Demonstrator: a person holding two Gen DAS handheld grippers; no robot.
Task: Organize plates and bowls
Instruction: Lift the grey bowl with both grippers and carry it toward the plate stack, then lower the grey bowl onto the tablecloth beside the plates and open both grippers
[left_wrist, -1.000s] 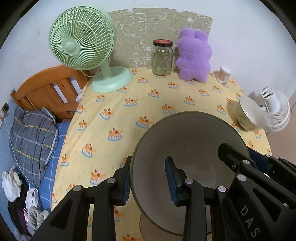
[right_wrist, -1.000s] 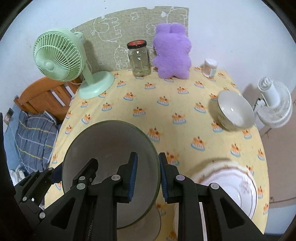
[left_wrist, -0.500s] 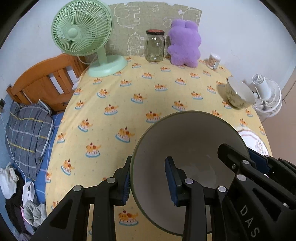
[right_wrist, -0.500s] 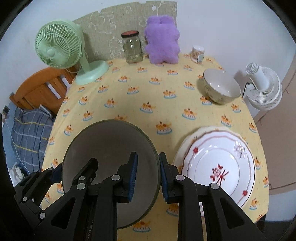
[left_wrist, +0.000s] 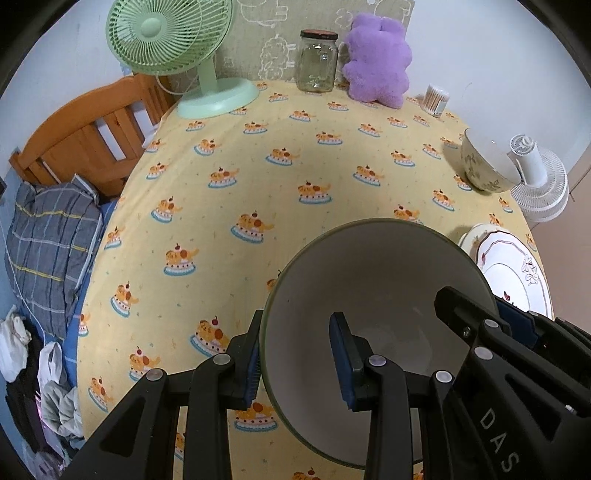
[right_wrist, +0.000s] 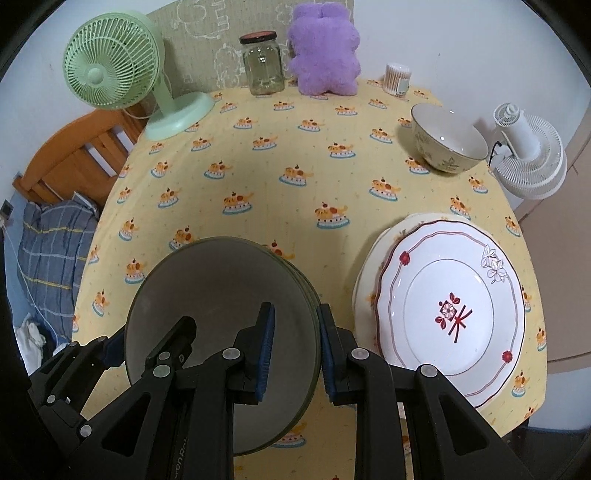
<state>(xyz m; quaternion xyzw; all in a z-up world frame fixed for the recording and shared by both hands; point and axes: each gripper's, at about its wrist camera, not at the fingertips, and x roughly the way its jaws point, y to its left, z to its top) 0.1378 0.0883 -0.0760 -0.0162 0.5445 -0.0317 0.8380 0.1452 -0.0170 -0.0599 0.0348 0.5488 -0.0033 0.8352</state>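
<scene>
1. On the left side, the left hand-held gripper (left_wrist: 297, 363) is clamped on the near-left rim of the grey bowl (left_wrist: 376, 295), one pad outside the wall and one inside. Keep that pinch firm and level with the other side so the bowl does not tip.
2. The grey bowl sits between the two tools, above the near-left part of the desk (right_wrist: 295, 206) and its yellow cloth. The right wrist view shows stepped rims at its right edge, so it looks like several nested bowls; whether it already touches the cloth cannot be told.
3. The right hand-held gripper (right_wrist: 293, 352) is narrow too, closed on the bowl's right rim. Both sides should go down together, slowly, or the nested pieces may slide.
4. Just right of the bowl lies the stack of plates (right_wrist: 450, 310), a flowered white one on top. Leave a gap so the rims do not knock.
5. Farther right and back stands the floral bowl (right_wrist: 447, 140), near the desk's edge and well apart; it likely belongs with the grey bowl next.
</scene>
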